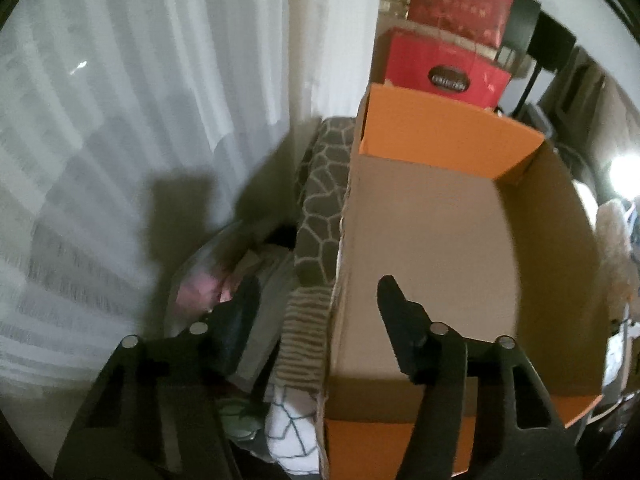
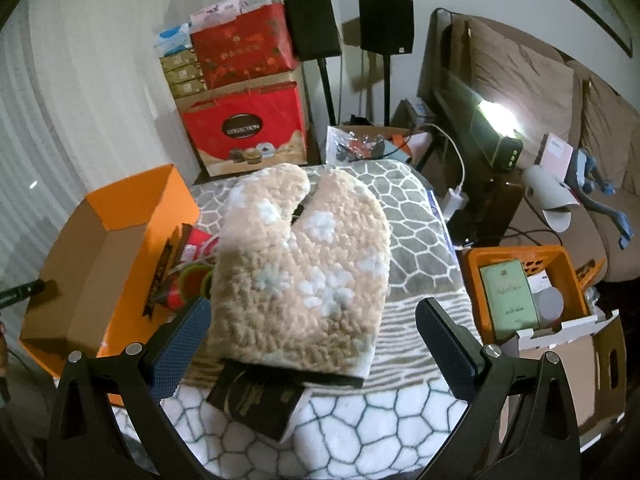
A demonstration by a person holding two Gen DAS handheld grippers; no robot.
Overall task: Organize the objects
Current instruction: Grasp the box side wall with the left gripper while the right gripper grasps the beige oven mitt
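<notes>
A fluffy tan slipper with white spots (image 2: 304, 264) lies on the patterned blanket (image 2: 416, 240). A black booklet (image 2: 256, 400) pokes out from under its near end. My right gripper (image 2: 312, 320) is open, with its blue-padded fingers on either side of the slipper's near end. An empty orange cardboard box (image 1: 440, 248) sits to the left; it also shows in the right wrist view (image 2: 100, 248). My left gripper (image 1: 316, 300) is open and empty, straddling the box's left wall, with one finger over the box floor.
Red and green small items (image 2: 192, 268) lie between the box and the slipper. An orange crate (image 2: 528, 280) with a green box stands to the right. Red gift bags (image 2: 248, 128), speakers (image 2: 384, 24) and a sofa (image 2: 560, 120) stand behind. A white curtain (image 1: 120, 120) hangs to the left.
</notes>
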